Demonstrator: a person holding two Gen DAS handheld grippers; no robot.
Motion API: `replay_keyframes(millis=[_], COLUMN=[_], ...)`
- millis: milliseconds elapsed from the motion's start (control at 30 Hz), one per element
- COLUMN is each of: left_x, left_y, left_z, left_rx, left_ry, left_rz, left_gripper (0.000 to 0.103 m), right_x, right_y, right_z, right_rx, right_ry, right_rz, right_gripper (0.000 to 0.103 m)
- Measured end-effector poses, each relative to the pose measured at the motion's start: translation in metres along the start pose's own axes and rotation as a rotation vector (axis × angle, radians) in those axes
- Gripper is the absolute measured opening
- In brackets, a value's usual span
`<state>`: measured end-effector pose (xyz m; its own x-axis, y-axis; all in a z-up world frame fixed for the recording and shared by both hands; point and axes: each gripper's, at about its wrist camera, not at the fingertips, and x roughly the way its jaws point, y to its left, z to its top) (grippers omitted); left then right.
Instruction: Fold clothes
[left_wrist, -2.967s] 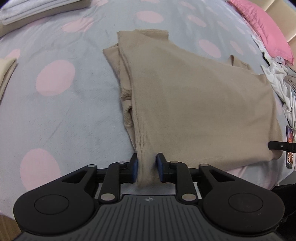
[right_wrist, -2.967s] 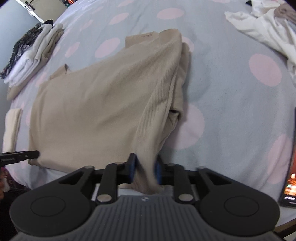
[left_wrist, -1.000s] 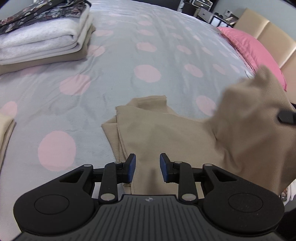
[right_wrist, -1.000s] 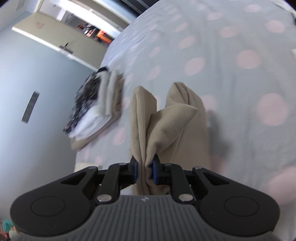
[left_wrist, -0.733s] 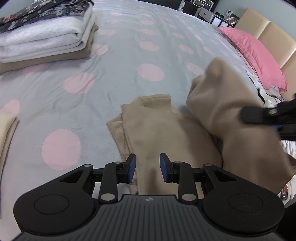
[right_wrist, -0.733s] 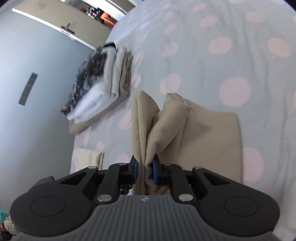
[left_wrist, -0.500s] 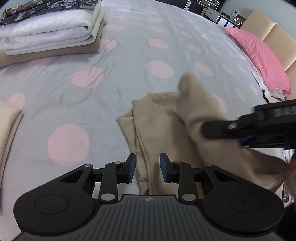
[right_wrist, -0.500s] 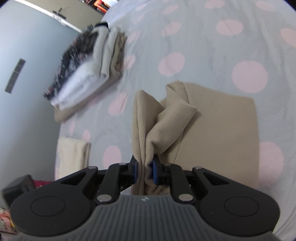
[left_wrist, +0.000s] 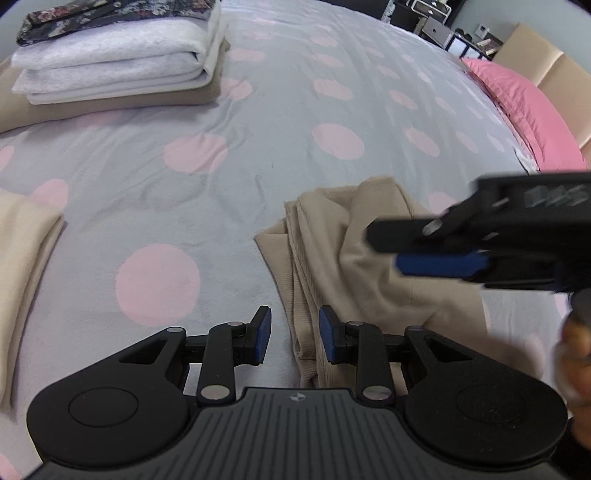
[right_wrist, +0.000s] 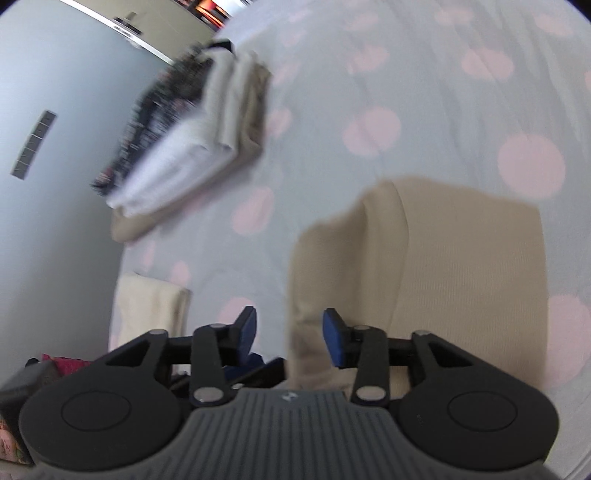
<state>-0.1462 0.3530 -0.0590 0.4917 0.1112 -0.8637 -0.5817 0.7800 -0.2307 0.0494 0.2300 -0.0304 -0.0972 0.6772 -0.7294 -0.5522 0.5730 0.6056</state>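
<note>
The tan top (left_wrist: 362, 258) lies folded over on the spotted bed (left_wrist: 221, 177), so both the left tool (left_wrist: 294, 335) and right tool (right_wrist: 289, 331) stand wide, gripping nothing, apparently freed to neaten it.

open bedspread (left_wrist: 229, 173) stretches left of and beyond the beige garment (left_wrist: 354, 251), giving free passage. a stack of folded laundry (left_wrist: 118, 62) blocks the far left, a cream folded piece (left_wrist: 22, 251) the left edge, a pink pillow (left_wrist: 524, 110) the far right.
</note>
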Motion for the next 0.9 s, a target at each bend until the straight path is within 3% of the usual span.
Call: replay_keyframes(millis=[167,300,467,700,900], left_x=[-0.016,-0.027,-0.032,-0.031,-0.011], left_y=[-0.003,-0.010,-0.019,-0.032,-0.039], left_z=[-0.003,-0.007,-0.015,-0.020,-0.029], left_rx=[0.001,0.022,0.047,0.070,0.093], left_ry=[-0.029,-0.045,-0.046,-0.033,0.034], left_rz=[-0.006,-0.020,-0.034,-0.051,-0.051], left_gripper=[0.026,0.026,0.026,0.026,0.026], right_x=[-0.032,-0.047,-0.053,-0.028,0.010], right_y=[-0.002,-0.018,-0.037,-0.031,-0.024], right_z=[0.000,-0.012,-0.043,-0.084,-0.108], right_rx=[-0.045,-0.068,-0.104,-0.206,-0.274], right_ry=[-0.050,-0.049,-0.005,0.098,0.202], right_rz=[-0.037,-0.111,-0.152,-0.077,-0.105], right_gripper=[0.044,0.026,0.019,0.020,0.020])
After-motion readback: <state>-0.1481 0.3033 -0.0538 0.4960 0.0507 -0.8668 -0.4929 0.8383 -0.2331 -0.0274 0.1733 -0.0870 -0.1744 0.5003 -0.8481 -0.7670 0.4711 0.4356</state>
